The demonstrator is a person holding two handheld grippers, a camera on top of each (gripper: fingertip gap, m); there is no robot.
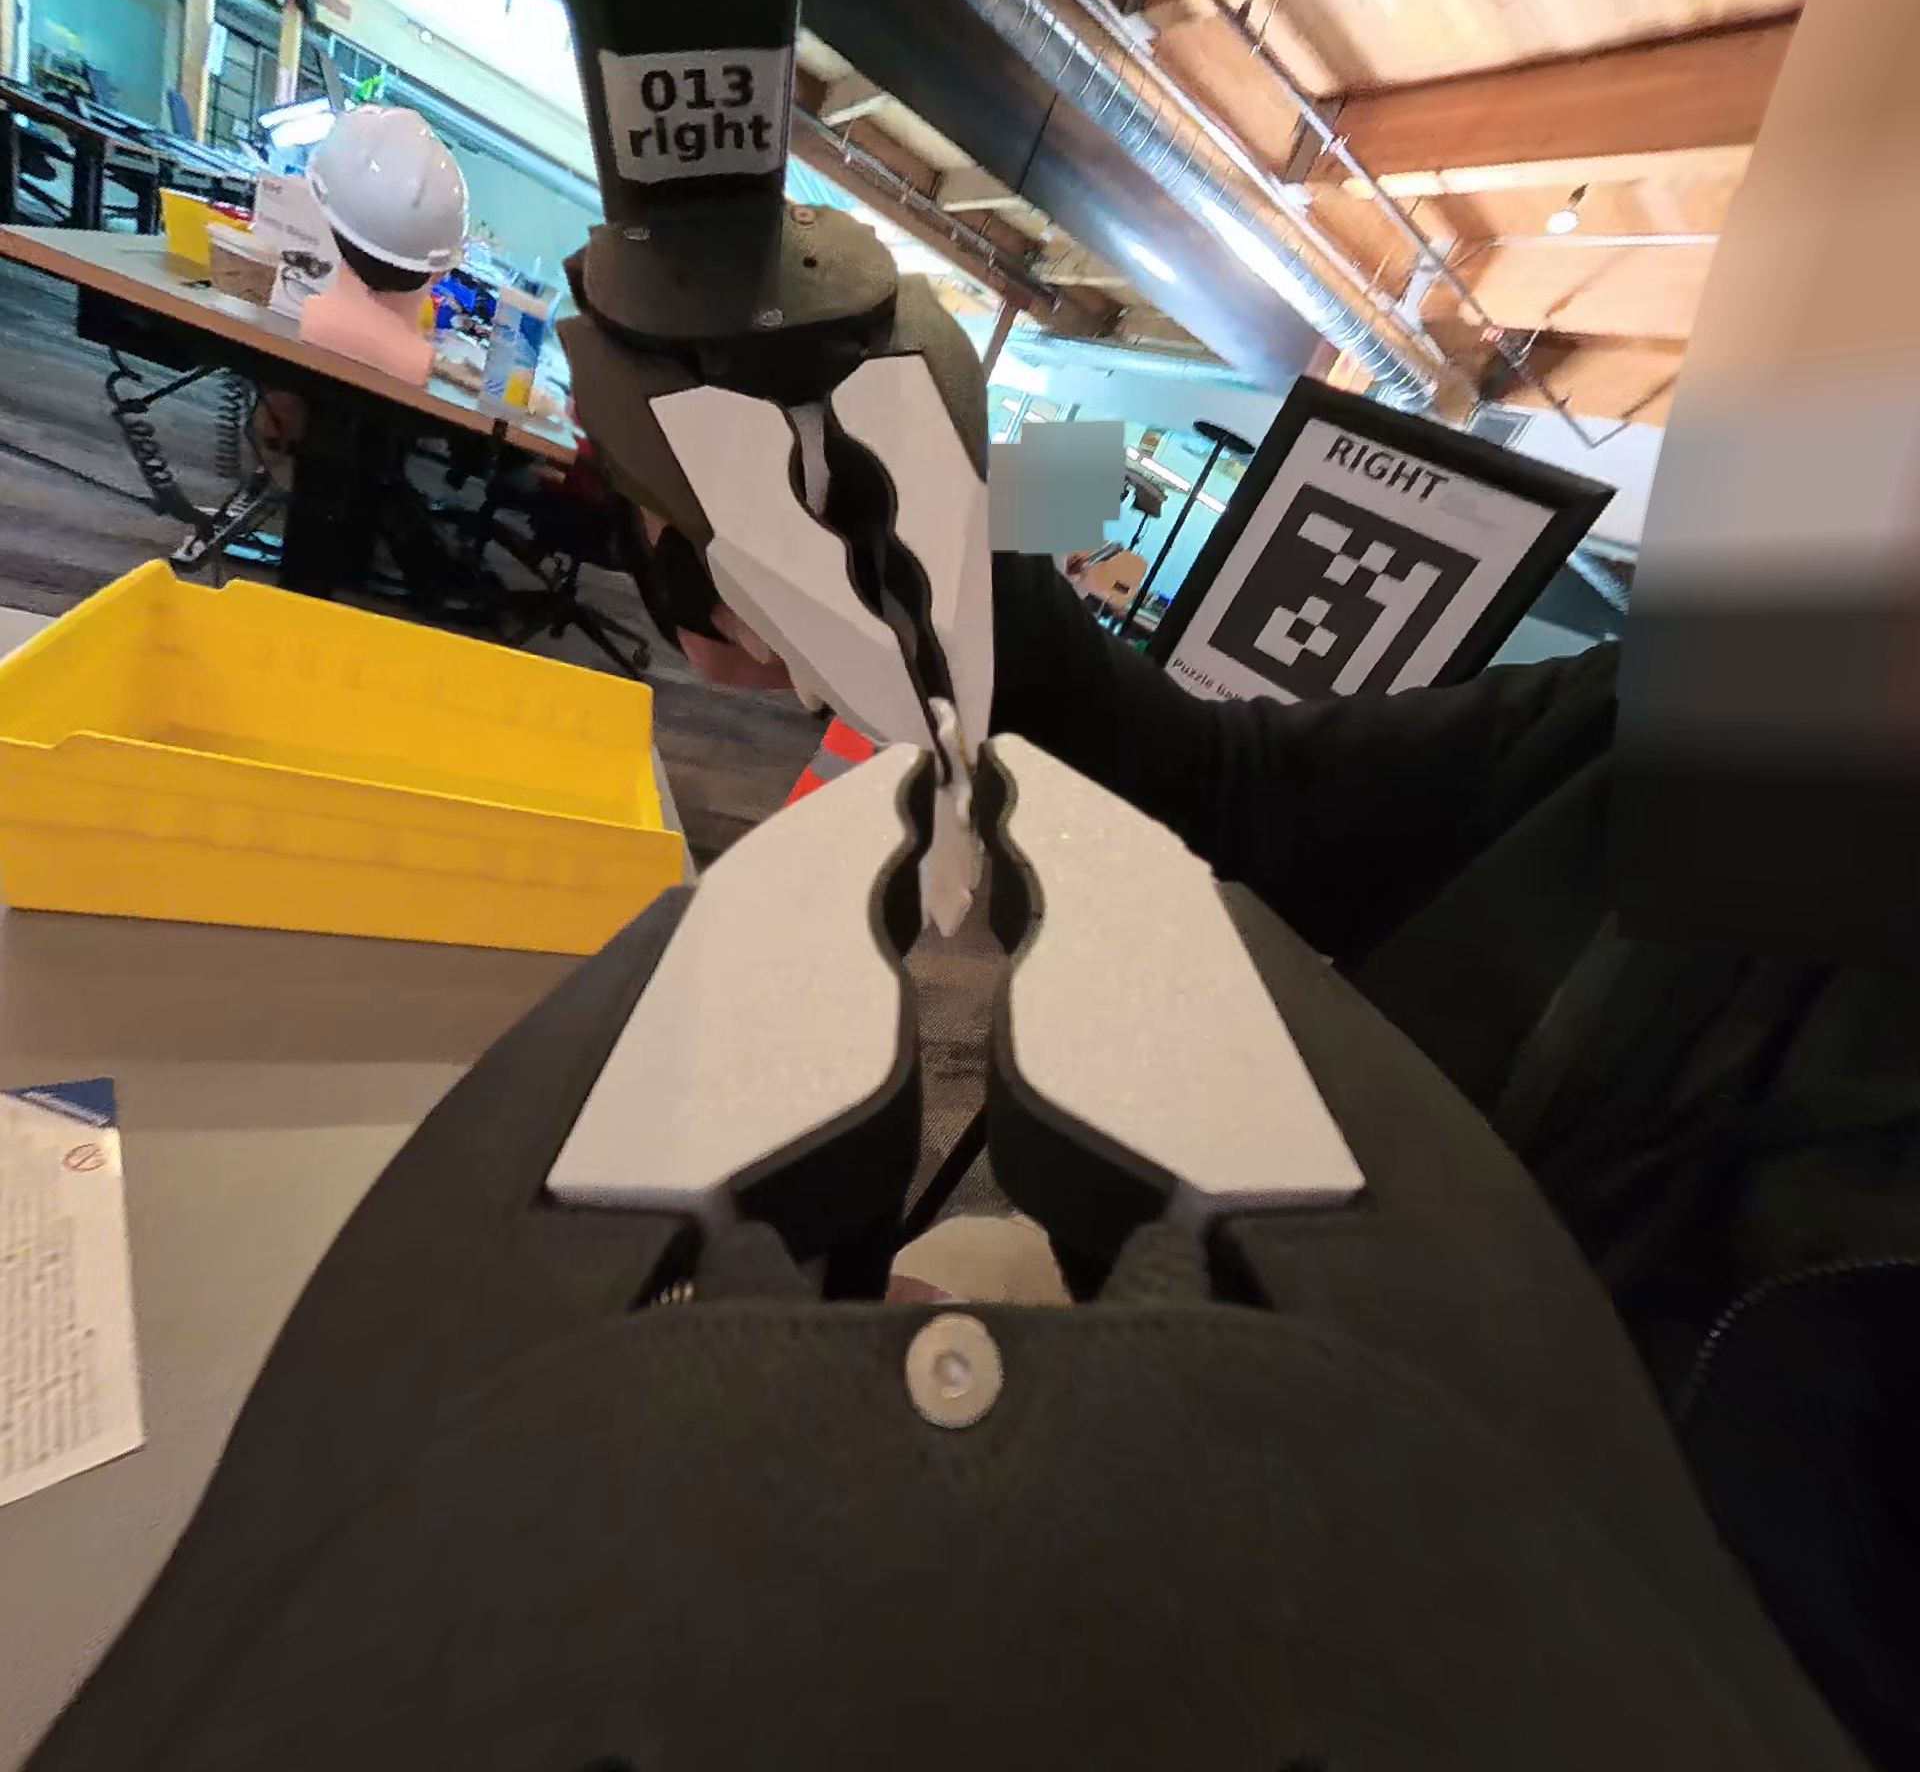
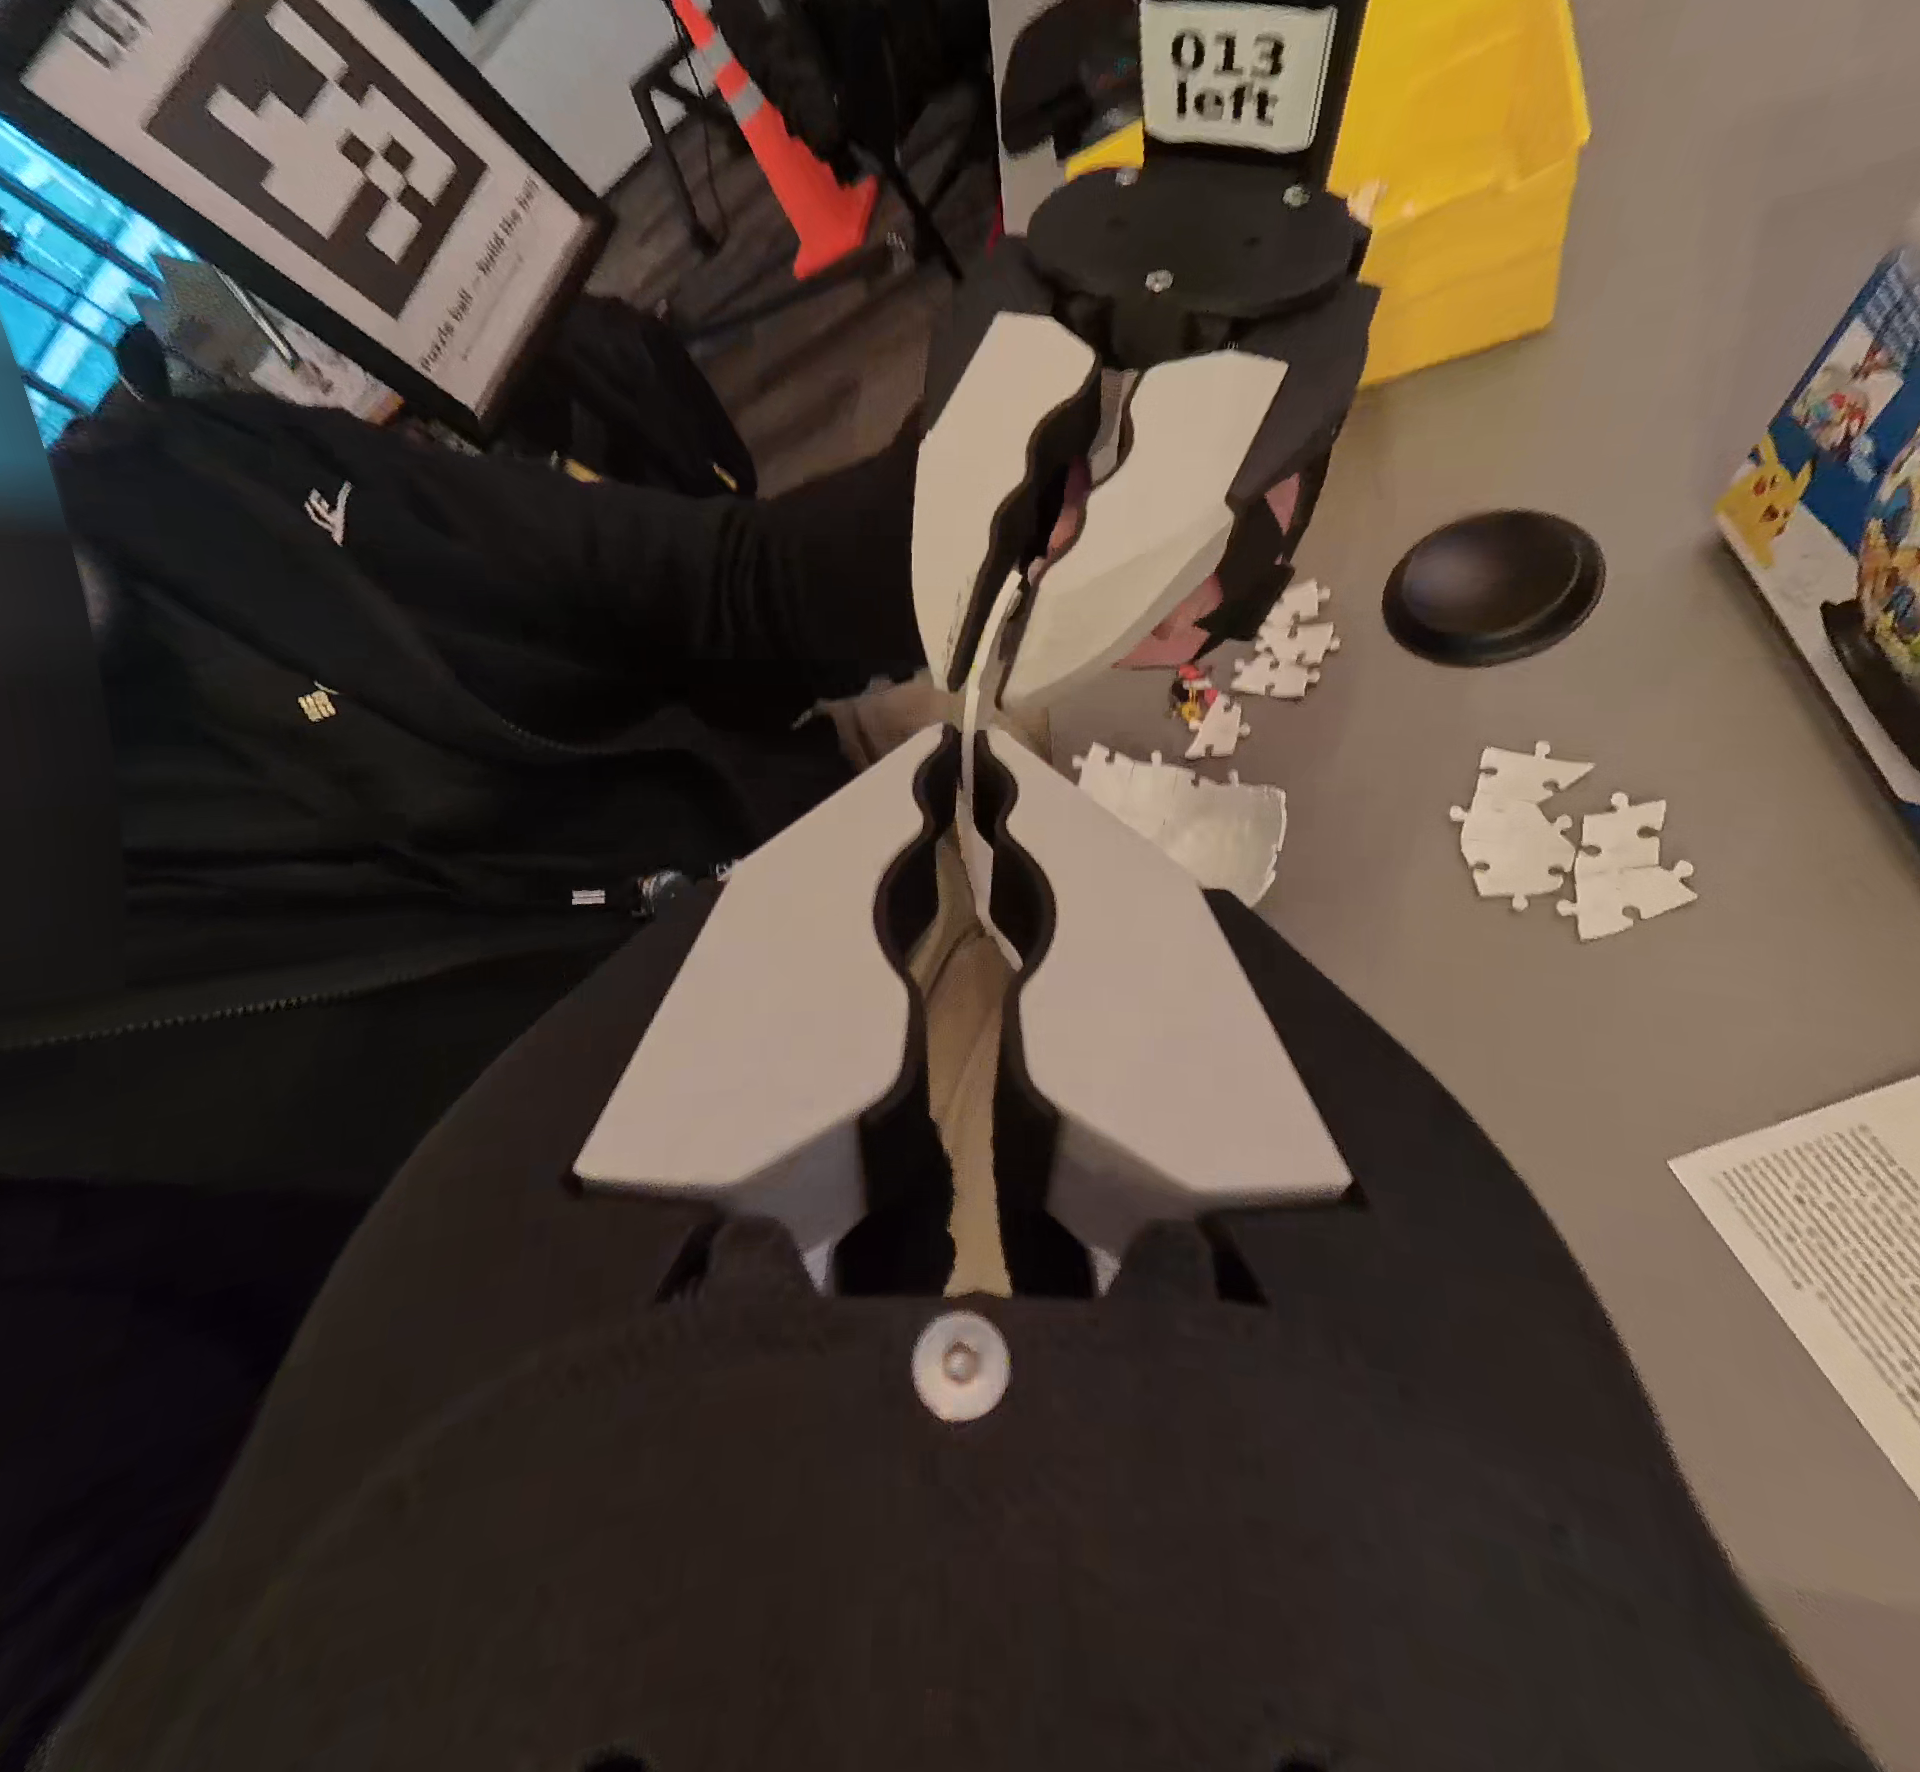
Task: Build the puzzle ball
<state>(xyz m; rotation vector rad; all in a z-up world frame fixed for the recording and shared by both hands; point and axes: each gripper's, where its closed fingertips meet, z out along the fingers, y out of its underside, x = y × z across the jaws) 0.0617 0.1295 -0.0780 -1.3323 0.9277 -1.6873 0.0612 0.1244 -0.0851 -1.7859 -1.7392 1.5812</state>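
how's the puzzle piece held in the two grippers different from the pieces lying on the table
The held piece is up in the air, seen edge-on and upright; the table pieces lie flat on the grey table.

The held piece is pinched between the left gripper and right gripper; the table pieces are touched by neither.

The held piece looks single; several table pieces are joined in small clusters.

Both show white.

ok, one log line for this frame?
left claw: shut on puzzle piece | right claw: shut on same piece | loose pieces on table
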